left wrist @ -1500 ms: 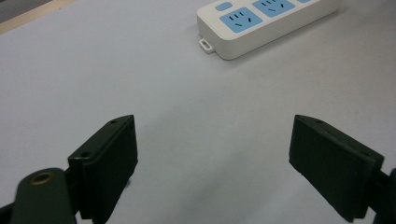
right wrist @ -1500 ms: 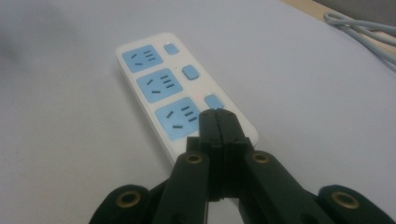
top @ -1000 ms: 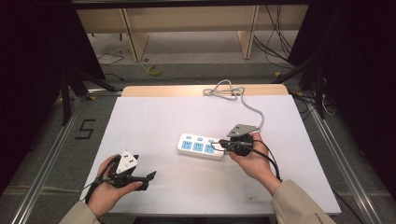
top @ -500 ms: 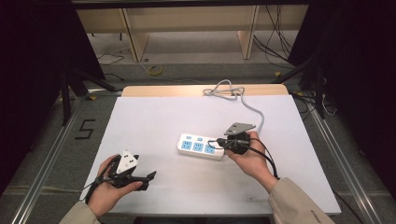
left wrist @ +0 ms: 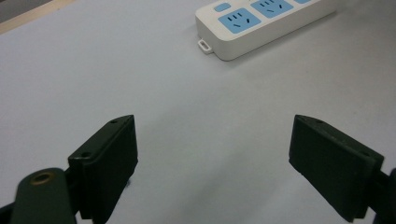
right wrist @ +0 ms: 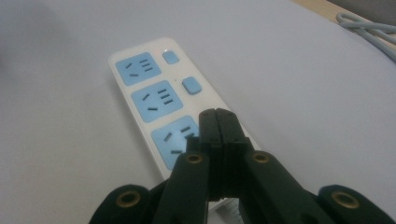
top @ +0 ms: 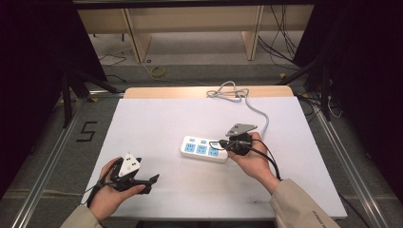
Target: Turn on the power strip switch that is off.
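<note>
On the table (top: 157, 118), one power strip (top: 203, 149), three blue sockets.

— Where's my overhead looking?
— From above my side, forward and down over the table (top: 157, 118).
— And the gripper cameras?
— Both sit low and close; all three views share the power strip (top: 203, 149) (left wrist: 261, 21) (right wrist: 163, 107).

**Plastic on a matt desk**

I see a power strip (right wrist: 154, 100) of smooth, slightly glossy white plastic with flat blue socket faces. My fingers (left wrist: 109, 161) look like matt black plastic, with brass-coloured screw eyes. The desk (top: 157, 118) is covered in a dull, paper-like white sheet; bare pale wood shows along its far edge.
</note>
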The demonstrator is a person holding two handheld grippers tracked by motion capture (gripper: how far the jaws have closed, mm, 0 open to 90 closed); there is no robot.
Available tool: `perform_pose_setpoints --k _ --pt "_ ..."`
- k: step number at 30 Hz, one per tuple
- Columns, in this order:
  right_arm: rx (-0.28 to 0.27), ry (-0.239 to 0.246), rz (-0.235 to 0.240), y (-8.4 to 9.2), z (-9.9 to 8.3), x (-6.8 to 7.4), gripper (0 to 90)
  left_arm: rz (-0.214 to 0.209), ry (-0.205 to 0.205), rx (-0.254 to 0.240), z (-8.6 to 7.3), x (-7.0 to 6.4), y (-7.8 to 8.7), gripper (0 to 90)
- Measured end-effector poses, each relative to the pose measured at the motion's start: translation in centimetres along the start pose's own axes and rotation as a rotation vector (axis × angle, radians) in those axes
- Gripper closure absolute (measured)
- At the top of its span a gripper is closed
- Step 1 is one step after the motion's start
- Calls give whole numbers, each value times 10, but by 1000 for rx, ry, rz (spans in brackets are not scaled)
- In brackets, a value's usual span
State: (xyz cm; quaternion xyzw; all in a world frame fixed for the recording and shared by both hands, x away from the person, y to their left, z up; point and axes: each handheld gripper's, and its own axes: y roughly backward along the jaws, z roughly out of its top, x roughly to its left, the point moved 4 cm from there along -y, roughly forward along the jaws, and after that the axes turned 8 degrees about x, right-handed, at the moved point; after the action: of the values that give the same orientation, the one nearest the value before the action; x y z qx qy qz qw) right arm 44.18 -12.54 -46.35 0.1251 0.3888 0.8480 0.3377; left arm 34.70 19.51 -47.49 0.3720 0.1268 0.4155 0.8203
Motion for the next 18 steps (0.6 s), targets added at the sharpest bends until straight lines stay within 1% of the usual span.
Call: perform_pose_setpoints --k 18 --pt "10 0 -1 -11 9 -1 900 0 4 -4 0 0 0 151"
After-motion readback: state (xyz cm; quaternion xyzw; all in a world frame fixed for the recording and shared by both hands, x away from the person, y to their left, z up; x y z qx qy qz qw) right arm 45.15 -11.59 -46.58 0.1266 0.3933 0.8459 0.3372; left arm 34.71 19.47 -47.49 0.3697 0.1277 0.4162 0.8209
